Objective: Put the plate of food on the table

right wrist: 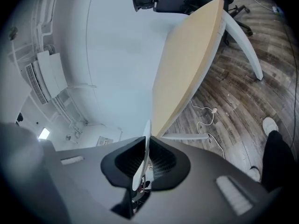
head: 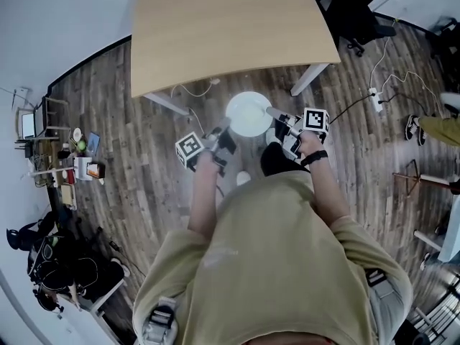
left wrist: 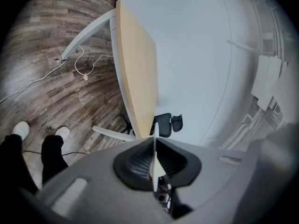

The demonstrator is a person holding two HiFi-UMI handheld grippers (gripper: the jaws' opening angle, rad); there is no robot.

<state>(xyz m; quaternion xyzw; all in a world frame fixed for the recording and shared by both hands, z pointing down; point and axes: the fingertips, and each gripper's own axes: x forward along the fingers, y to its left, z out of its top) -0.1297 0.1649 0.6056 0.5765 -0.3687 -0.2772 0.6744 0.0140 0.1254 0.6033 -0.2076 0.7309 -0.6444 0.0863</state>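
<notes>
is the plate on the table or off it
Off it. The plate hangs over the floor, short of the table, its rim pinched by the left gripper and right gripper.

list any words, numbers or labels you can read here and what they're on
No readable words or numbers in any view.
Cubes on the left gripper and right gripper: square black-and-white markers, no letters.
Plate: plain white, no print showing.
Boxes at far left: any print too small to read.
</notes>
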